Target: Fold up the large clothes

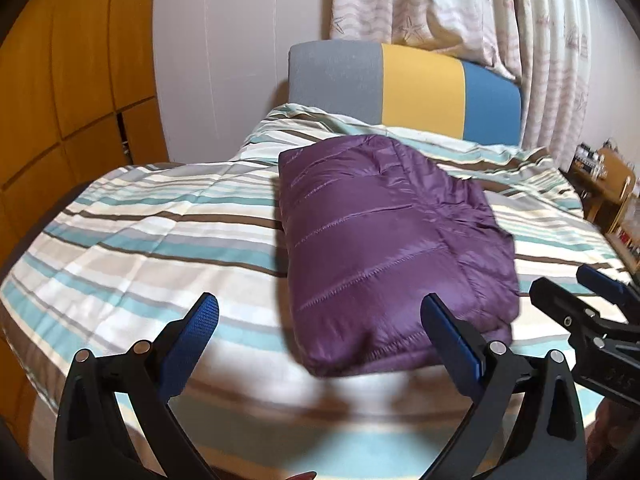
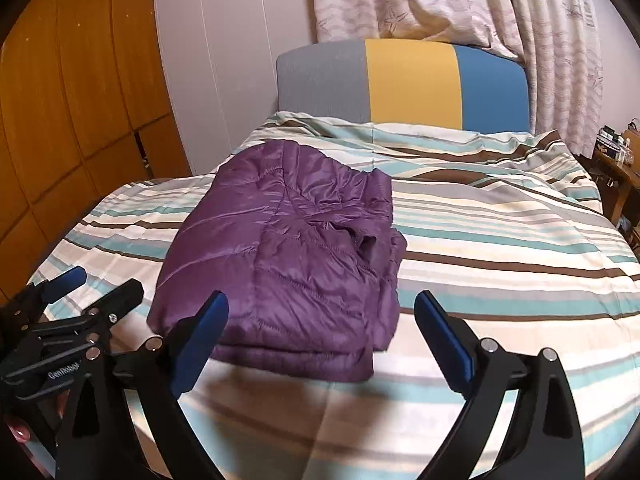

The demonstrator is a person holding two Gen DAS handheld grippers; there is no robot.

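Your left gripper (image 1: 320, 332) and right gripper (image 2: 322, 330) both gape wide, empty, above the bedspread (image 2: 500, 240); folded purple jacket (image 2: 288, 248) lies just ahead.

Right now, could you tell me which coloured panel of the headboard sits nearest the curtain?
The blue panel, at the headboard's right end beside the curtain; the yellow panel is central, the grey panel leftmost.
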